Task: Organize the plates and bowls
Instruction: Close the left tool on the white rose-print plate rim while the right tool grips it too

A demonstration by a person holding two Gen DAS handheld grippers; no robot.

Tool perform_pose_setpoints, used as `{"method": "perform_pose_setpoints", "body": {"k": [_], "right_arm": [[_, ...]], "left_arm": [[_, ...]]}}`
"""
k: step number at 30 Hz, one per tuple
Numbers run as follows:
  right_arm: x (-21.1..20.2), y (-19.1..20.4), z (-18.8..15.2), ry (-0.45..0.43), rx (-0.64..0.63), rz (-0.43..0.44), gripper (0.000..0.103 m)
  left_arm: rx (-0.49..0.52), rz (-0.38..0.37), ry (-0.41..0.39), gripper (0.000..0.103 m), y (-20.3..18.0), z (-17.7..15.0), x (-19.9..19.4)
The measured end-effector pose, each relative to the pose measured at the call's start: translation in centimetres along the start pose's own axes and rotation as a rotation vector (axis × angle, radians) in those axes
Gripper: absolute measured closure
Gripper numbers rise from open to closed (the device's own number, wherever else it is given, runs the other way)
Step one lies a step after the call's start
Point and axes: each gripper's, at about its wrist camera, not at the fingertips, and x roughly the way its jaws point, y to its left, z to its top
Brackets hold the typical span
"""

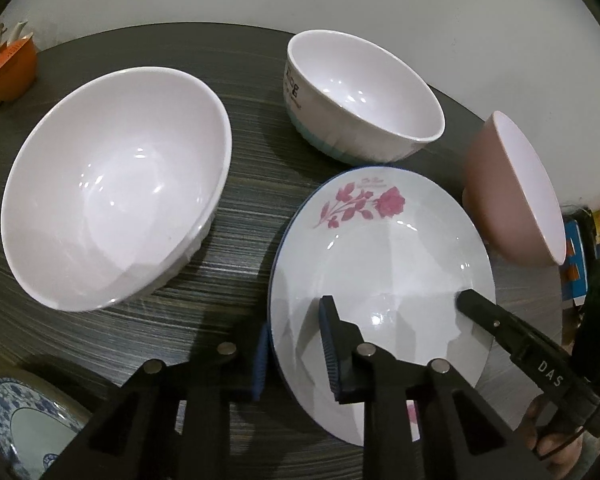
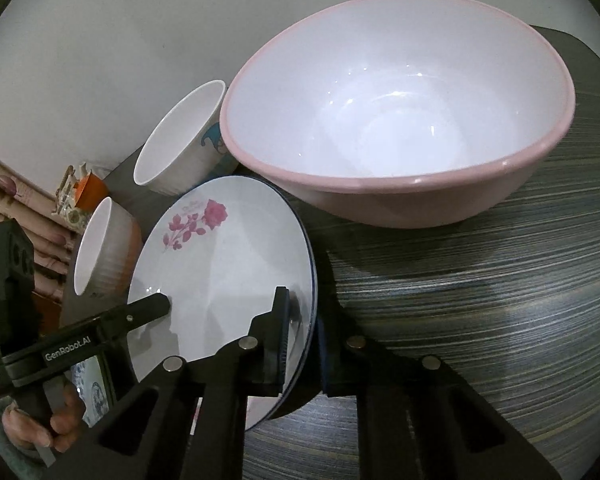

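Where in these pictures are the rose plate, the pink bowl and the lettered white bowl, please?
rose plate (image 1: 380,248), left wrist view, on its bare centre.
pink bowl (image 2: 400,120), right wrist view, on its inner wall.
lettered white bowl (image 1: 364,84), left wrist view, on its inside.

"GenRobot.AI" on left gripper (image 2: 162,304)

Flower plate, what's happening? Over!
Left gripper and right gripper both clamped on flower plate rim. Pink bowl close beside. Over.
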Motion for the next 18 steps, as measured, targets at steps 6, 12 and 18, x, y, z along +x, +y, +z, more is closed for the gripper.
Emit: {"method": "perform_pose_setpoints", "body": {"k": [6,12,18], "right_arm": [[-0.6,-0.1,-0.4,0.034,0.012,-0.021,0.091],[-1.4,-0.2,-1.8,0.075,0.031,-0.043,0.090],[-2.3,-0.3,-4.0,0.098,0.057,-0.046,0.090]], "left_arm": [[0.021,0.000,0.042,0.080,0.0,-0.1,-0.1],[0.033,0.003,0.072,0.080,0.2,-1.6,-0.9],[0.032,0.005,0.093,0.080,0.4,-2.6,-1.1]]}}
